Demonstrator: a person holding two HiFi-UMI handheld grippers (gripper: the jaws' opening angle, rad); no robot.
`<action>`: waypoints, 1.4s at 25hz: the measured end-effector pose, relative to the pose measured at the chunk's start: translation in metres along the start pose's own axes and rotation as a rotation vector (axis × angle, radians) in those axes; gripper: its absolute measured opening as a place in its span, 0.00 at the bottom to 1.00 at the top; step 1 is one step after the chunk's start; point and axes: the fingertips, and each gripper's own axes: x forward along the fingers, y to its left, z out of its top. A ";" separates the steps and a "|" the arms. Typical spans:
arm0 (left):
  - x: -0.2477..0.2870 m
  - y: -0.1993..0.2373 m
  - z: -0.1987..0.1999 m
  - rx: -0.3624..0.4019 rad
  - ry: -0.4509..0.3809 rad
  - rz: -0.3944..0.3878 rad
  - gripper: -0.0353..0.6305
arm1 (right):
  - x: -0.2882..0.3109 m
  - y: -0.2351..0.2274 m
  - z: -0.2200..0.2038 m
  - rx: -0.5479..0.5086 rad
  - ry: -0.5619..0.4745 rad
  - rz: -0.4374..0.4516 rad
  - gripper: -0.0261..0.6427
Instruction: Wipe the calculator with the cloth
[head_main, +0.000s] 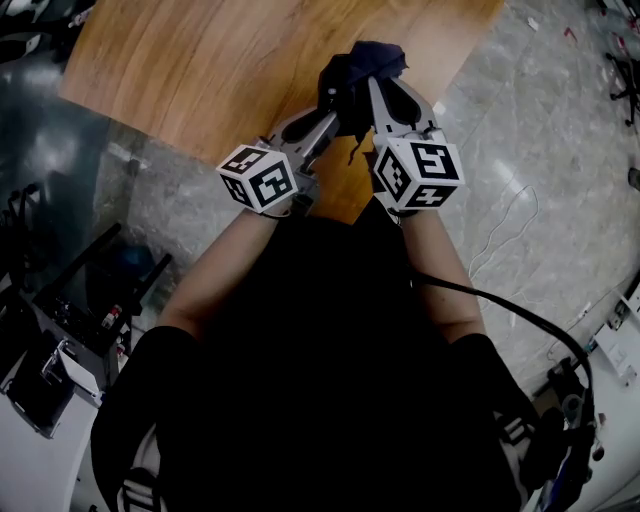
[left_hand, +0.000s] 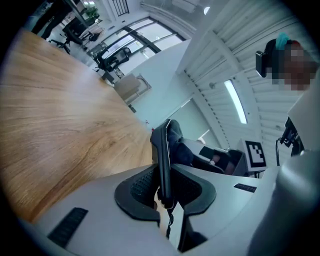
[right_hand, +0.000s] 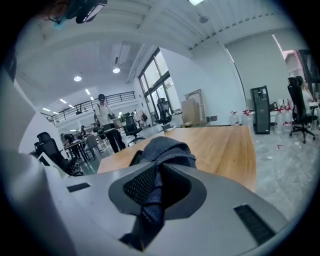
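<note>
Nearest the camera, the left hand-held gripper (left_hand: 165, 182) is clenched on the lower end of the calculator (left_hand: 162, 150), which stands edge-on, lifted clear above the near corner of the wooden surface (head_main: 230, 70). The right hand-held gripper (right_hand: 157, 185) grasps a bunched dark-blue cloth (right_hand: 167, 150), held right up against the calculator's far end. Picking up both things looks done and the wiping seems to be starting or under way; how much of the calculator has been rubbed I cannot tell, and setting it back down is left
</note>
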 end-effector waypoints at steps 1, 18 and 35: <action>0.000 0.001 -0.001 -0.001 0.003 0.008 0.16 | 0.001 0.011 0.000 -0.004 0.000 0.027 0.11; -0.004 0.002 0.015 -0.014 -0.048 0.018 0.16 | 0.000 -0.013 -0.037 -0.004 0.094 -0.022 0.11; -0.005 0.023 0.050 -0.094 -0.144 0.047 0.16 | -0.010 0.072 -0.068 -0.015 0.159 0.178 0.11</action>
